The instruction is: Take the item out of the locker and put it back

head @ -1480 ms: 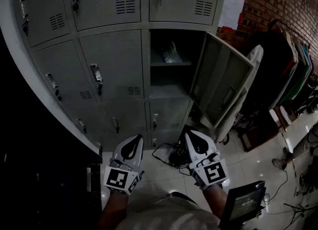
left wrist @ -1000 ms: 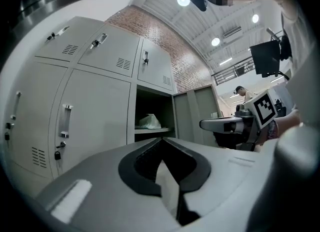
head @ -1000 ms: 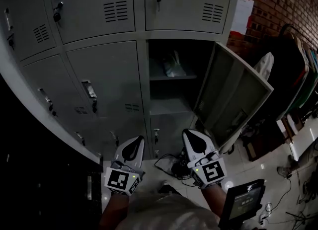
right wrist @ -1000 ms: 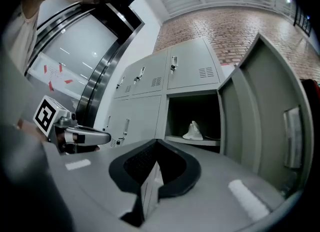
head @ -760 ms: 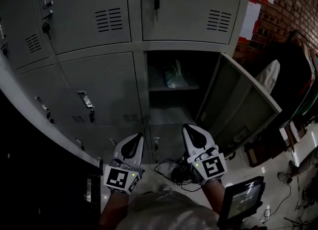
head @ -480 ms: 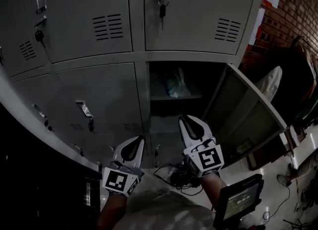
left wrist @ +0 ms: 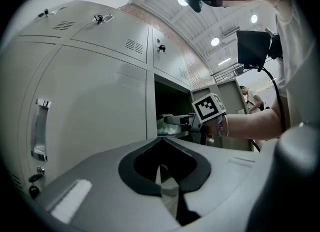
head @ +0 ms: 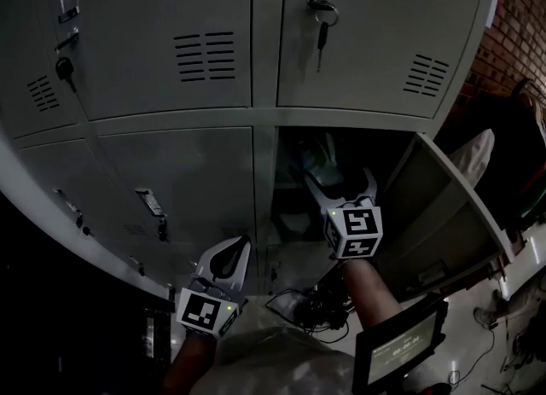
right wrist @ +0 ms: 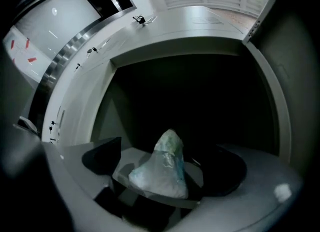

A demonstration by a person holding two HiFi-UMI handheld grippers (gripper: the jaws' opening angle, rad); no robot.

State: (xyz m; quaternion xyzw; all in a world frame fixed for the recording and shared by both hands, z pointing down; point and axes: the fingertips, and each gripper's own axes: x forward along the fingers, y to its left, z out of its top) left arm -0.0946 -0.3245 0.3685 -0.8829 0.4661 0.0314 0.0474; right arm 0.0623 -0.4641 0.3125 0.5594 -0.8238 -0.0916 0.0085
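A pale crumpled plastic bag [right wrist: 162, 168] sits on the shelf [right wrist: 126, 157] inside the open locker [head: 324, 142]; from the head view only a dim part of the bag [head: 317, 156] shows. My right gripper [head: 341, 182] is raised to the locker's mouth and its jaws are opening. In the right gripper view [right wrist: 164, 162] the bag stands between the spread pads, which do not press on it. My left gripper [head: 229, 255] hangs low and shut, holding nothing, below the closed doors. The left gripper view [left wrist: 161, 173] shows the right gripper [left wrist: 176, 120] at the shelf.
The locker's door [head: 444, 210] swings out to the right. Closed grey lockers surround it, one with keys [head: 321, 11] hanging above. A dark tablet screen [head: 397, 352] is at the lower right, cables [head: 299, 304] lie on the floor, and hanging clothes [head: 516, 137] are at the far right.
My right gripper has risen from beside the left one up to the open locker, and its jaws have spread apart. The view has moved closer to the lockers. The left gripper stayed low.
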